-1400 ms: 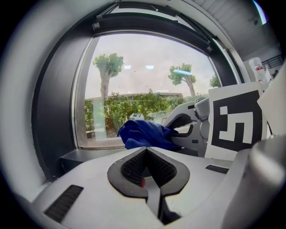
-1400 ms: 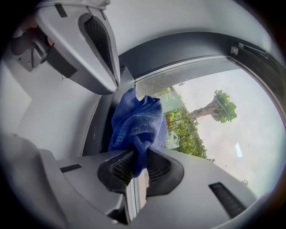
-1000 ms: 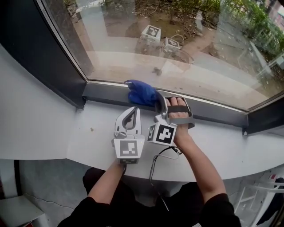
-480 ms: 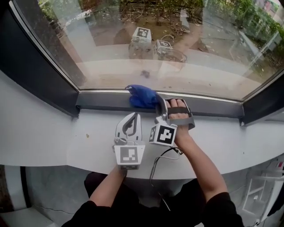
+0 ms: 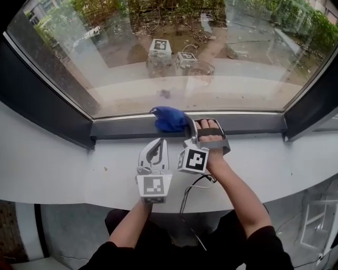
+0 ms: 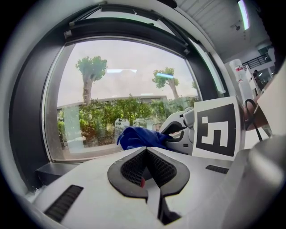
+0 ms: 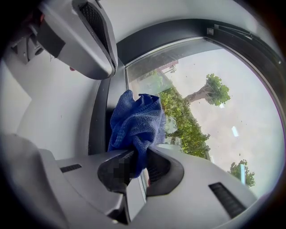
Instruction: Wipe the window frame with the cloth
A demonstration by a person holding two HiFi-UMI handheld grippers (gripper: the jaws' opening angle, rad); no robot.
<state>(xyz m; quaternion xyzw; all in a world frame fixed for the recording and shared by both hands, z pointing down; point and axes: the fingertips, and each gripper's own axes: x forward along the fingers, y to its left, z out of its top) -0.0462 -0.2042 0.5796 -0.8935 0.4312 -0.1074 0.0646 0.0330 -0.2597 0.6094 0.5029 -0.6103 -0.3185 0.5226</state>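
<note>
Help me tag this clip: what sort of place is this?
Probably indoors at a large window of a room or office: a dark window frame above a white sill, trees and shrubs outside, a ceiling light strip overhead. The right gripper holds a blue cloth at the frame.

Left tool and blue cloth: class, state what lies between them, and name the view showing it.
Only a bare strip of white sill lies between the left tool and the blue cloth, which the right tool grips. The head view shows this.

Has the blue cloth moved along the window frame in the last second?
No. The blue cloth in the right gripper keeps its spacing from the window frame's left corner; only the camera shifted.
</note>
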